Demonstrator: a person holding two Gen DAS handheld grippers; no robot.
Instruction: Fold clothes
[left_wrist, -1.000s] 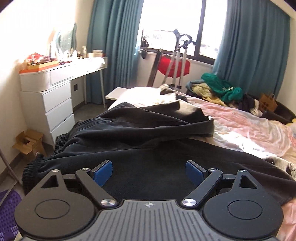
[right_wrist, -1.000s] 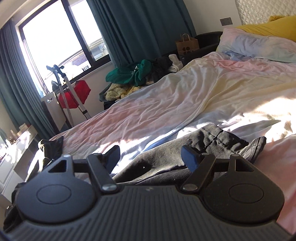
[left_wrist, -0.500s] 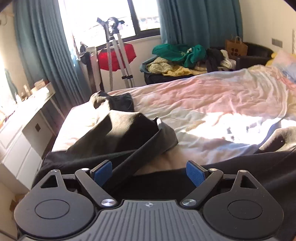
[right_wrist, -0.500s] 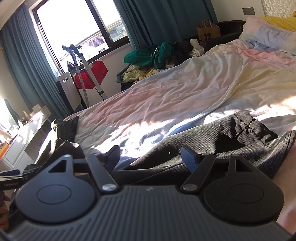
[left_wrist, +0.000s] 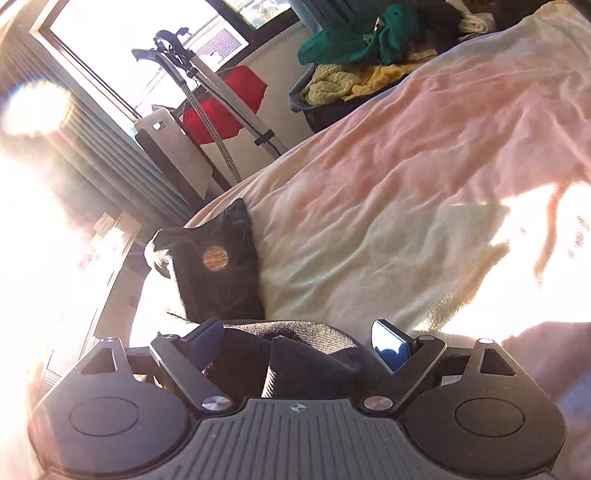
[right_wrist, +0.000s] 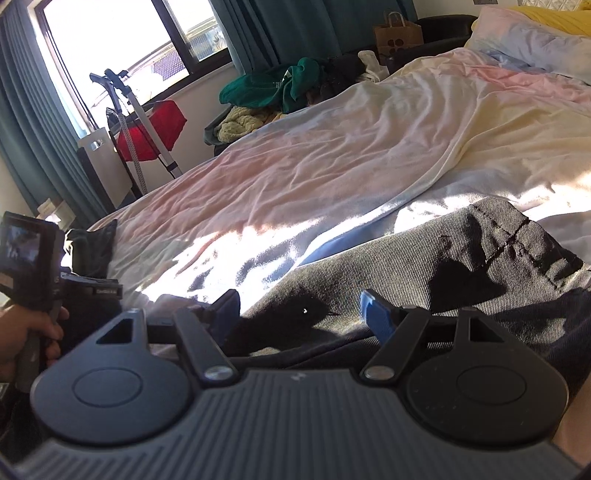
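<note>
Sunlit bed (right_wrist: 332, 177) carries dark trousers (right_wrist: 461, 266), seemingly part-folded; both grippers, left (left_wrist: 295, 341) and right (right_wrist: 299, 314), gape wide over the cloth.

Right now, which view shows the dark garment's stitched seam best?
The right wrist view: the dark garment lies sunlit, its seam stitching sharp. The left wrist view shows only a dark fold between the left tongs, amid glare.

Dark grey trousers (right_wrist: 461, 266) lying crumpled on bed, stitched waistband end up, part sunlit
</note>
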